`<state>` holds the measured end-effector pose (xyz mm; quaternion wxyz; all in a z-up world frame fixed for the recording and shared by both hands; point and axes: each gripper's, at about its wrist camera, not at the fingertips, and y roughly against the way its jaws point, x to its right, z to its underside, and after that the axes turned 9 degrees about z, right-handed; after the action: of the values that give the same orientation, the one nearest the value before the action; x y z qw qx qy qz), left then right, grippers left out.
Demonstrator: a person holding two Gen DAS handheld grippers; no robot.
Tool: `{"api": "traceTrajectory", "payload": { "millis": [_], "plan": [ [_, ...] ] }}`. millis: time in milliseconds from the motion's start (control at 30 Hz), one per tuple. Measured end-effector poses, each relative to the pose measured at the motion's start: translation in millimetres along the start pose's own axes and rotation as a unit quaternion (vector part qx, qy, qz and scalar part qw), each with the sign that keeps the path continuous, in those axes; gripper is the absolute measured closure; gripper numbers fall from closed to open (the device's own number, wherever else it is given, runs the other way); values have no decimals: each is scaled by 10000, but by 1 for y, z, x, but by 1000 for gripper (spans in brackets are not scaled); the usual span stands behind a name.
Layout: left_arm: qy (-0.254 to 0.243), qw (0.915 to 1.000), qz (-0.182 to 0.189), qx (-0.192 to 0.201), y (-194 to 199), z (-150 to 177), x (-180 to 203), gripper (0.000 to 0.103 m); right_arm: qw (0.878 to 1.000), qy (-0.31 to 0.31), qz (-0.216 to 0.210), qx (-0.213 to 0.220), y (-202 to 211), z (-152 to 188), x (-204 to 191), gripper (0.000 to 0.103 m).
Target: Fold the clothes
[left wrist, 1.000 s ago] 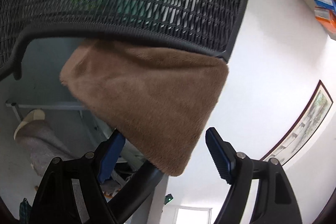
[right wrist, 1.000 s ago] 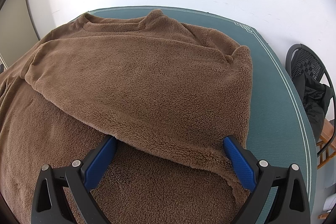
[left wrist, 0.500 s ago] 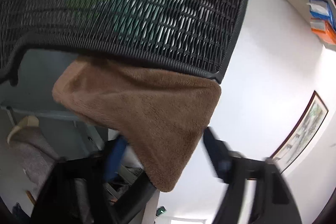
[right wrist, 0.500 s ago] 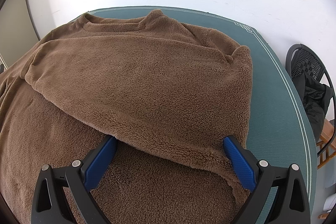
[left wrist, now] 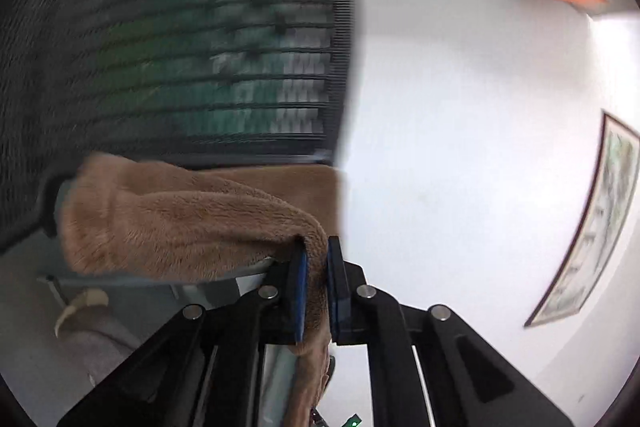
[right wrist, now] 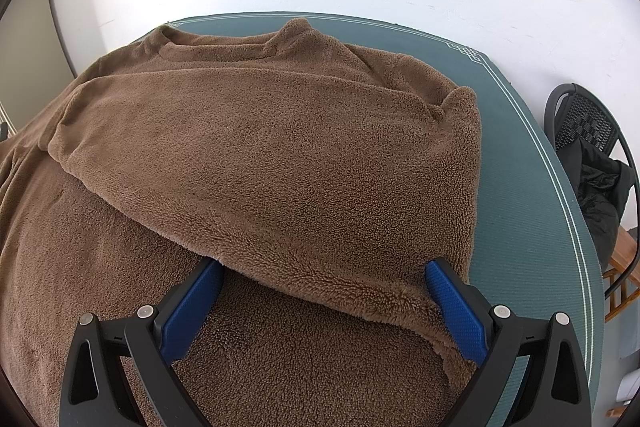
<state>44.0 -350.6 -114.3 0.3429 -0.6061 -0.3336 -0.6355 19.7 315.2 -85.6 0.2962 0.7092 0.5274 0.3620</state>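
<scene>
A brown fleece sweater (right wrist: 280,155) lies spread on a green table mat (right wrist: 532,211), collar at the far side, one part folded over its body. My right gripper (right wrist: 320,291) is open, its blue pads resting on the fleece either side of the folded edge. In the left wrist view a hanging part of the brown sweater (left wrist: 180,223) droops off the table edge. My left gripper (left wrist: 318,259) is shut on this brown fabric, which runs down between the blue pads.
A black mesh chair back (left wrist: 180,47) fills the upper left of the left wrist view, blurred. A white wall with a framed picture (left wrist: 600,223) is to the right. A black chair with a dark jacket (right wrist: 596,163) stands right of the table.
My left gripper has moved up to the hanging brown fabric and closed on it. The right gripper and the sweater on the table have not moved.
</scene>
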Motion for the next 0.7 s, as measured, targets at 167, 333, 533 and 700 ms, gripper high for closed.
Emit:
{"api": "traceTrajectory", "payload": {
  "millis": [167,333,533,700],
  "plan": [
    [-1068,9941,38,-202,-15,22,75,93,10000,0,-3,7,0,1,1,1],
    [-2161,9729,-47,-823,-80,79,150,93,10000,-2,-5,11,0,1,1,1],
    [-3878,8909,-511,-2306,-188,205,204,93,10000,-10,-14,14,1,2,1,1],
    [-4879,7514,-1599,-4145,-272,331,156,91,10000,-15,-20,15,2,2,1,1]
  ]
}}
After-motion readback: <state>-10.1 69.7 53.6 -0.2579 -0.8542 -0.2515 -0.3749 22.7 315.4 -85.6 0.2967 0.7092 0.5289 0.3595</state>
